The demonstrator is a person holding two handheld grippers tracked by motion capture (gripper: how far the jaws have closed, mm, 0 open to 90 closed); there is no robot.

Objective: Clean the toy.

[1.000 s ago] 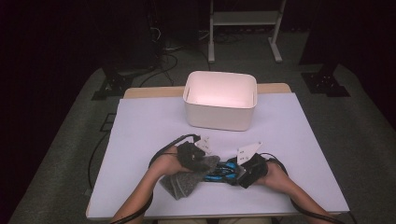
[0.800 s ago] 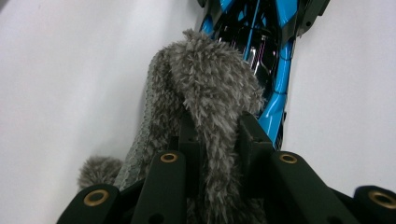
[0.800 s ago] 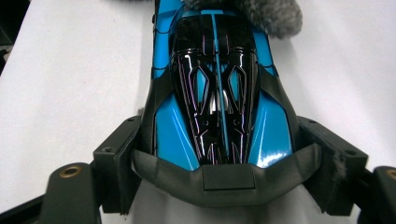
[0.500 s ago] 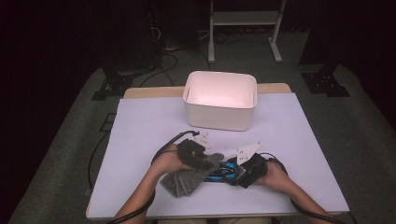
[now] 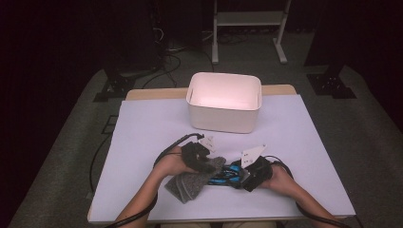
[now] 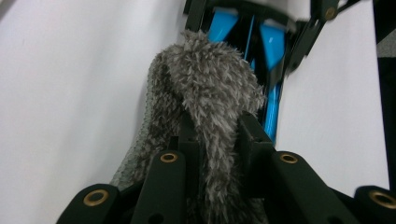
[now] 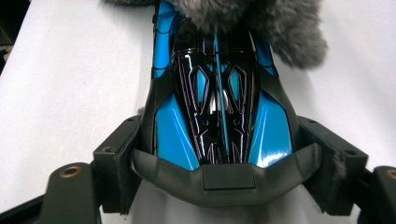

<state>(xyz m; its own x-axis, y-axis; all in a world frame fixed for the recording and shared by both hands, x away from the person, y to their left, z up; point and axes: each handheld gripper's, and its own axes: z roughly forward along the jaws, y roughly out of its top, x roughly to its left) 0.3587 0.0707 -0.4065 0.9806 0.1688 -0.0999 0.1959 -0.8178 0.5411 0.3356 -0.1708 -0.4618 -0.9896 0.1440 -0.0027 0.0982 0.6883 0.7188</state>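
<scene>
We take the white rectangular plastic bin [image 5: 224, 101] at the middle of the table as our landmark. Both things in hand lie on the pale table top [image 5: 142, 128] on the near side of that bin, well apart from it, close to the person's edge.

Our left gripper [image 6: 219, 135] has its two black jaws closed on the fuzzy grey cloth [image 6: 205, 88]: in the left gripper view a fold of the pile is pinched between them and bulges out past the tips. In the high view the same cloth [image 5: 190, 179] trails down from the left gripper [image 5: 202, 159] toward the table's near edge.

Our right gripper [image 7: 224, 154] clamps the glossy blue and black toy car [image 7: 217, 107] across its body, one jaw at each flank. In the high view the car [image 5: 227, 174] lies between the two hands, with the right gripper [image 5: 254, 173] at its end. The cloth's end touches the car's far end and partly covers it.

We judge that the work is wiping the car with the cloth, and that it is under way rather than finished: both grasps are secure and cloth meets car at one end, but most of the shiny shell lies bare. The bin looks empty, so nothing has gone into it yet; whether either thing is meant for it, we cannot tell.
</scene>
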